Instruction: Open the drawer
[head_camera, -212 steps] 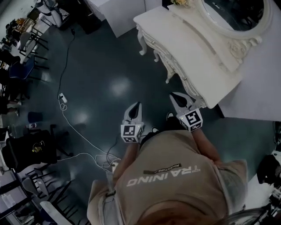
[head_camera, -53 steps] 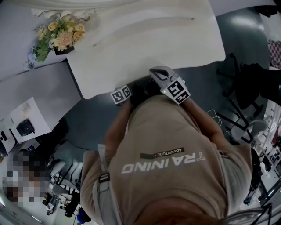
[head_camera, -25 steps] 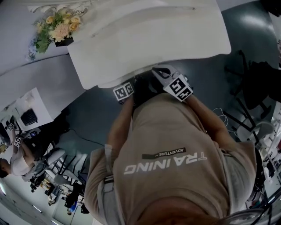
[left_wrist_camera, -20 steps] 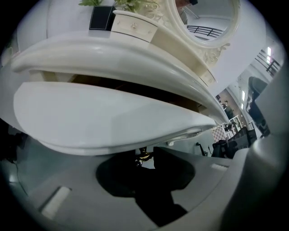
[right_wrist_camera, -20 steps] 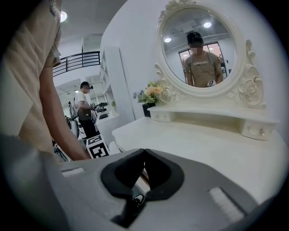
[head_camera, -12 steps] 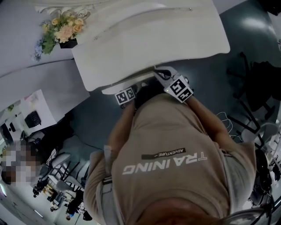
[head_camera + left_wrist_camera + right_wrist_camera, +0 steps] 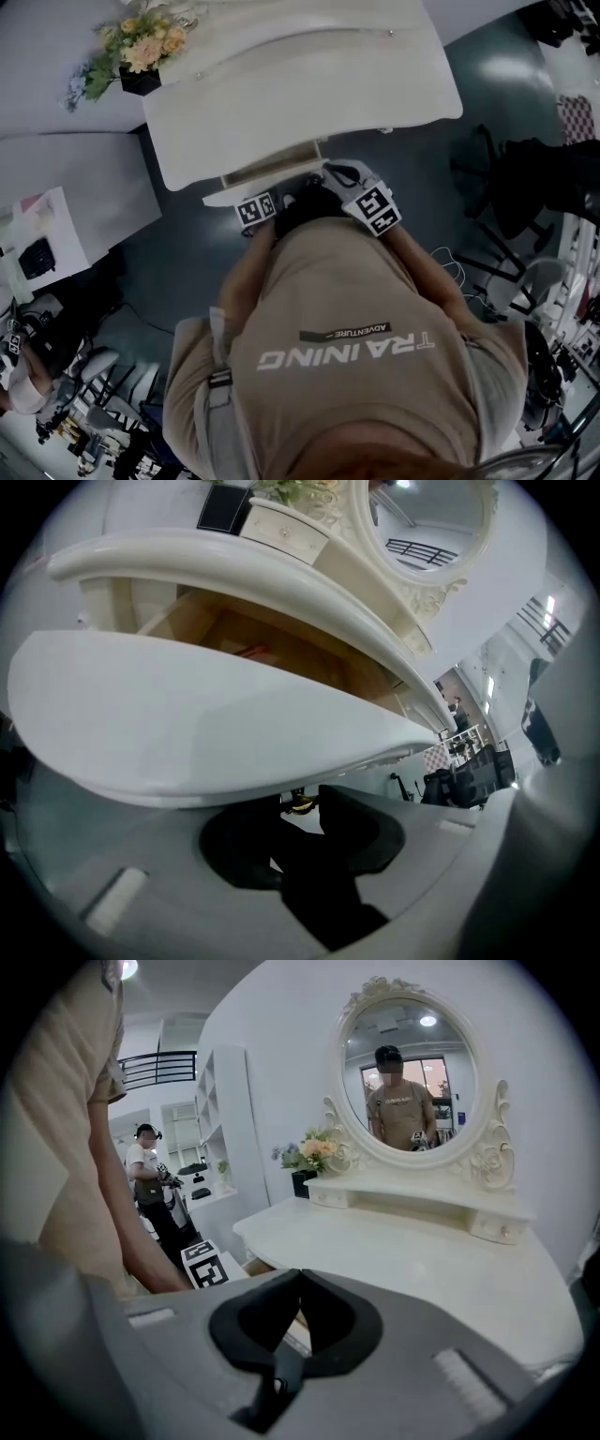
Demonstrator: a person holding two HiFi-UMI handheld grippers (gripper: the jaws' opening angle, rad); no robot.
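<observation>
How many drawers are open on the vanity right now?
1: the centre drawer, pulled out under the tabletop, left gripper shut on its knob. Others below the tabletop may be hidden.

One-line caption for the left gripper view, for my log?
Left gripper shut on the knob of the partly open drawer.

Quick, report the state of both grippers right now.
Left gripper: shut on the brass knob of the drawer.
Right gripper: shut, holding nothing.
</observation>
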